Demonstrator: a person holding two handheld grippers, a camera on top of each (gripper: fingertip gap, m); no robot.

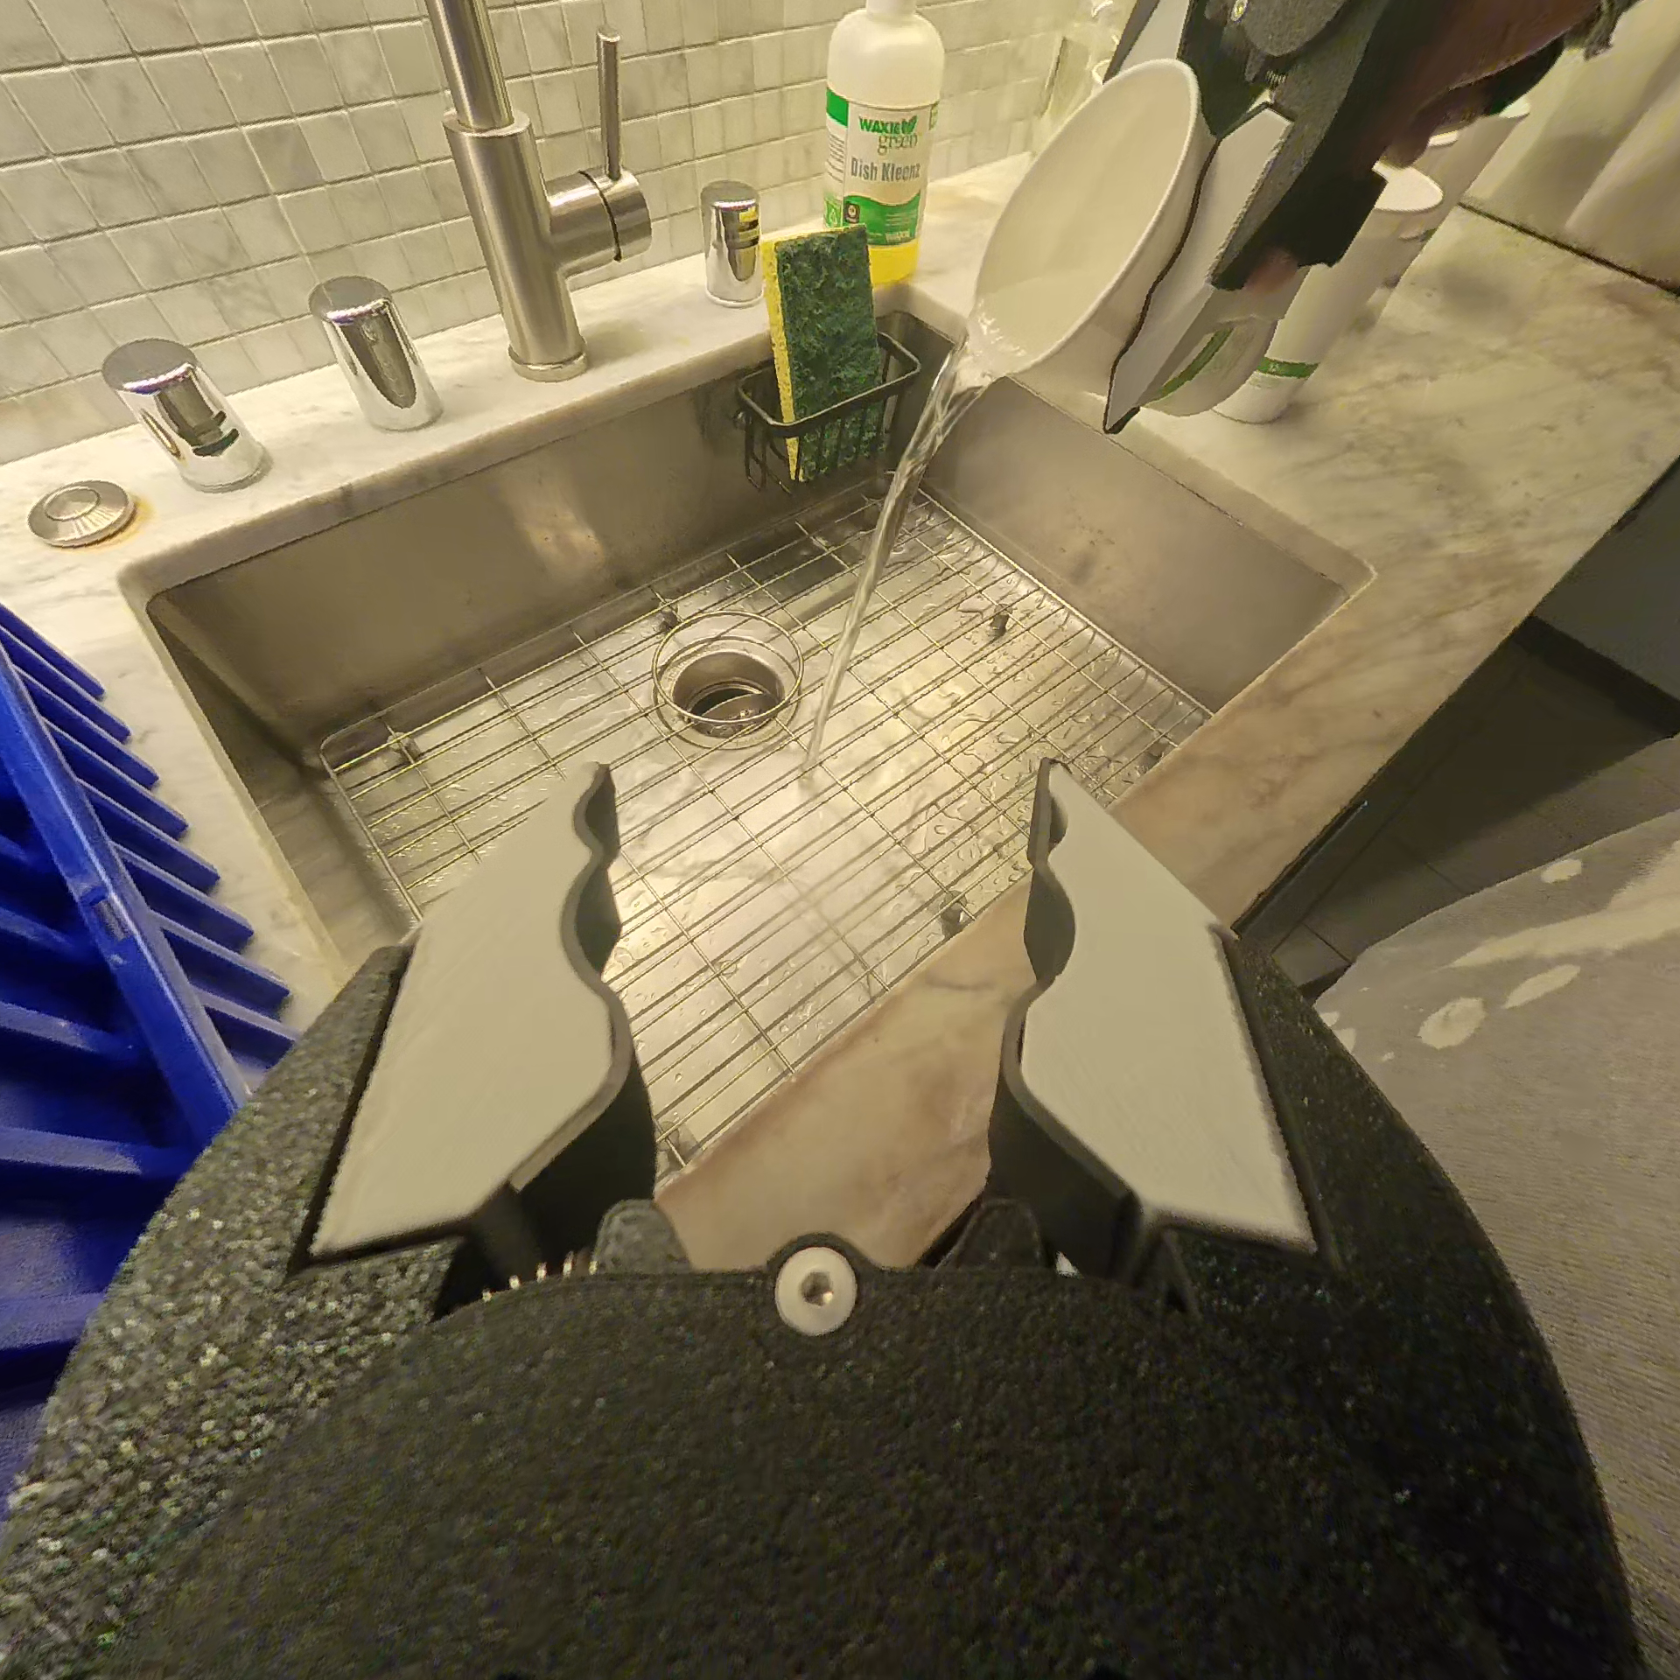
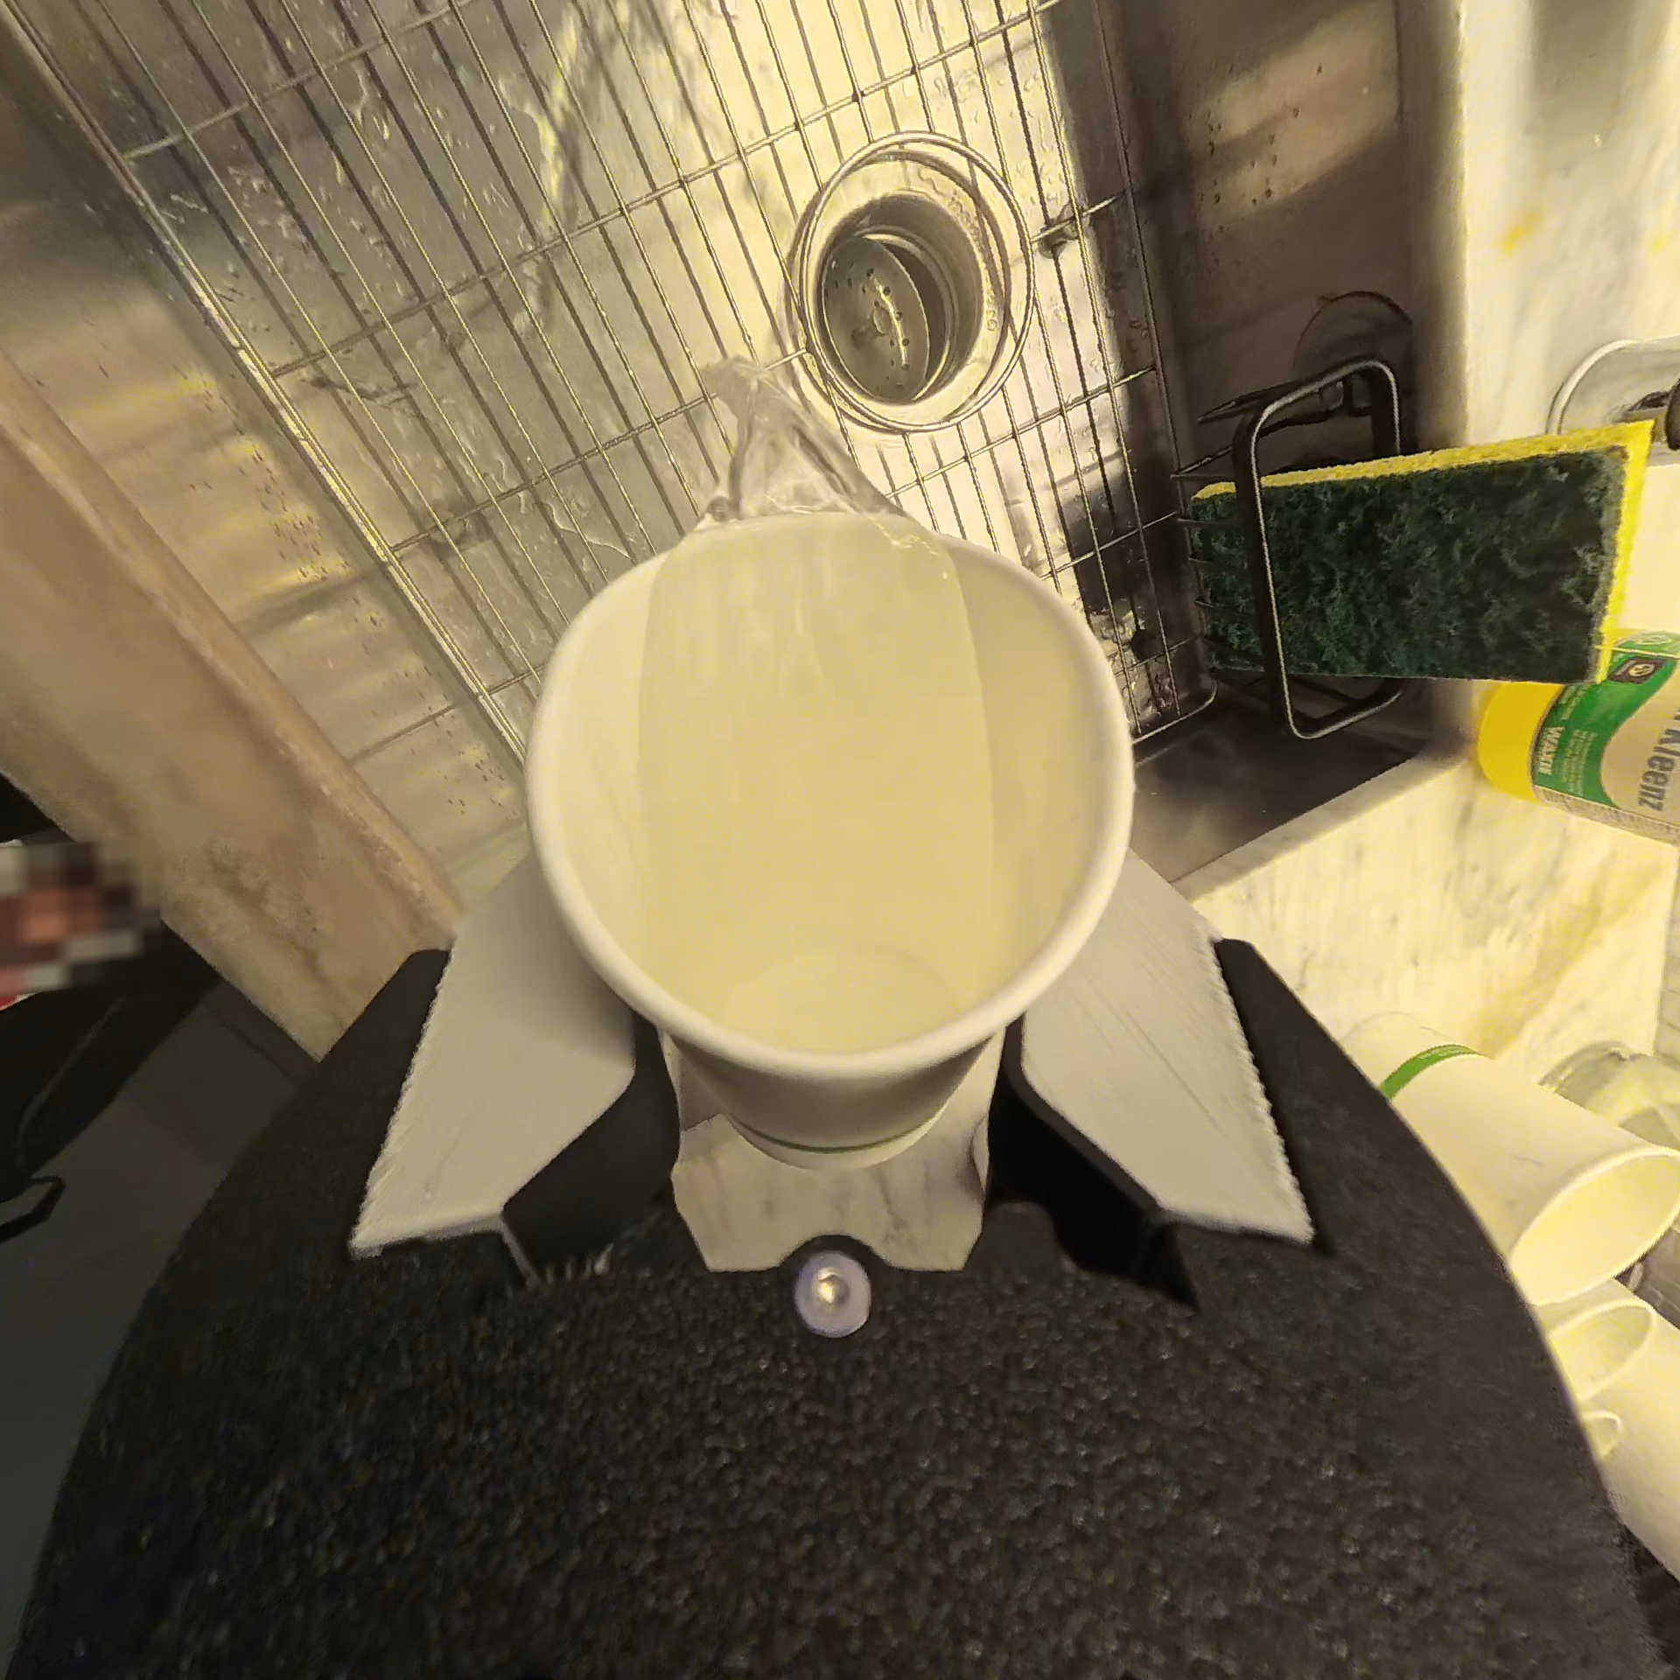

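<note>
The right gripper is clenched on a white paper cup, which is being squeezed between the two pale fingers low on its body, near the base. The cup is being tipped mouth-down over the sink, near its back right corner, and water is being poured out over the lip in a thin stream. The stream is landing on the wire grid lying in the basin, just beside the round drain. The grid is being spotted with droplets all around.

The left gripper is being held released, jaws wide apart with nothing between them, hovering over the sink's front edge and pointed at the wet grid.

Farther out, a green-and-yellow sponge is being kept upright in a black wire caddy hung on the sink's back wall, near the back right corner. A soap bottle is standing on the marble counter right behind it. A steel faucet is set at the back edge, with chrome caps to its left. A blue rack is sitting by the sink's left edge. More paper cups are lying on their sides on the counter to the right.
</note>
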